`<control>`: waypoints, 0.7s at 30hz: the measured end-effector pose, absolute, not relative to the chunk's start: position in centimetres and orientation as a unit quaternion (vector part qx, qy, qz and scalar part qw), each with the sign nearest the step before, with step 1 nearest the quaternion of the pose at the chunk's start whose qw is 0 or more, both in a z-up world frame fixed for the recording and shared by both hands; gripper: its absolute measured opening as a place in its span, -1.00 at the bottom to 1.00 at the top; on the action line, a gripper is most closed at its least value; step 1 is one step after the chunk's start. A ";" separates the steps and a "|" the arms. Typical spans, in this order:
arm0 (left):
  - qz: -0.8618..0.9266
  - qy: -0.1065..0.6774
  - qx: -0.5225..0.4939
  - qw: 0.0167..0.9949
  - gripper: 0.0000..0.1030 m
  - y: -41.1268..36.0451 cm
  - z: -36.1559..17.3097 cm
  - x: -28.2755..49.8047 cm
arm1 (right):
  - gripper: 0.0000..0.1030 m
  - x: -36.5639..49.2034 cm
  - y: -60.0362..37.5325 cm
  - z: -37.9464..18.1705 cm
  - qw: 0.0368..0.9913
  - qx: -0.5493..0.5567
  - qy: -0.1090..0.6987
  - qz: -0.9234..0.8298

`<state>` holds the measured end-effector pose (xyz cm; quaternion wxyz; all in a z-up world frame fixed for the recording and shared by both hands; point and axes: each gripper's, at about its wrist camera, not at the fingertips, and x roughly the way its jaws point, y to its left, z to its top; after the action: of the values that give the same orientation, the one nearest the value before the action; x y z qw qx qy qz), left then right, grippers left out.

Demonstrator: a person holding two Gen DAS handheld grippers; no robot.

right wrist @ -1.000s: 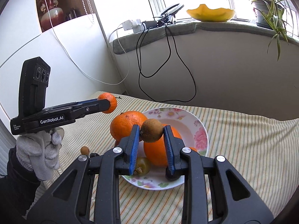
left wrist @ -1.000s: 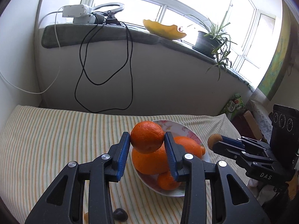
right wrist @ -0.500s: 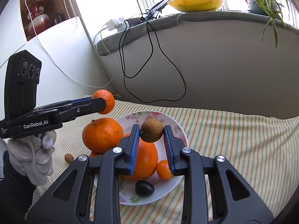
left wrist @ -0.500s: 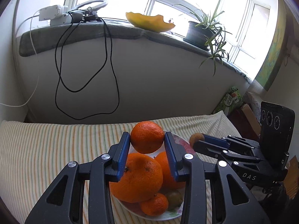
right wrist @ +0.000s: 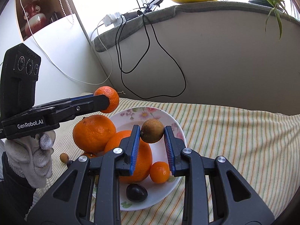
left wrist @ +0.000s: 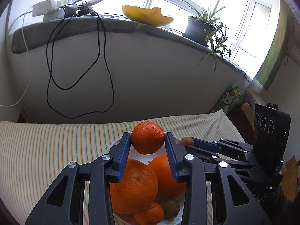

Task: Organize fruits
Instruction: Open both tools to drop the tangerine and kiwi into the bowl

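Left gripper [left wrist: 147, 146] clamped on small round orange mandarin [left wrist: 147, 137], frame centre, above white floral plate [right wrist: 169, 185]. Right gripper [right wrist: 152, 139] clamped on brown oval kiwi [right wrist: 152, 130], frame centre, over same plate. Both fruits look light, soft-skinned; hold across widest part, gentle squeeze, round shape may roll.

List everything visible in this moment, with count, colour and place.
plate: 1, white with flowers, on the striped cloth
large oranges: 2, orange, on the plate's left side
small mandarin: 1, orange, on the plate
dark plum: 1, near-black, plate's near edge
small brown fruit: 1, on the cloth left of the plate
striped cloth: 1, cream with stripes
yellow bowl: 1, on the windowsill
potted plant: 1, green, windowsill
black cable: hanging from the sill
left gripper: shut on a mandarin
right gripper: shut on a kiwi
gloved hand: 1, white
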<state>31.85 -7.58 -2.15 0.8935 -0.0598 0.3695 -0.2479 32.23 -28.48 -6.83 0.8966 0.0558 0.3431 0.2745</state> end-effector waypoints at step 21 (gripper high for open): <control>-0.239 0.354 -0.048 0.903 -0.28 -7.9 -1.0 30.8 | 0.34 31.3 -29.1 -6.3 0.903 0.072 0.325 0.274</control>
<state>30.83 -7.92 -1.01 0.9030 -0.0476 0.3537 -0.2392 31.34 -29.06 -6.29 0.9025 0.0722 0.3247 0.2735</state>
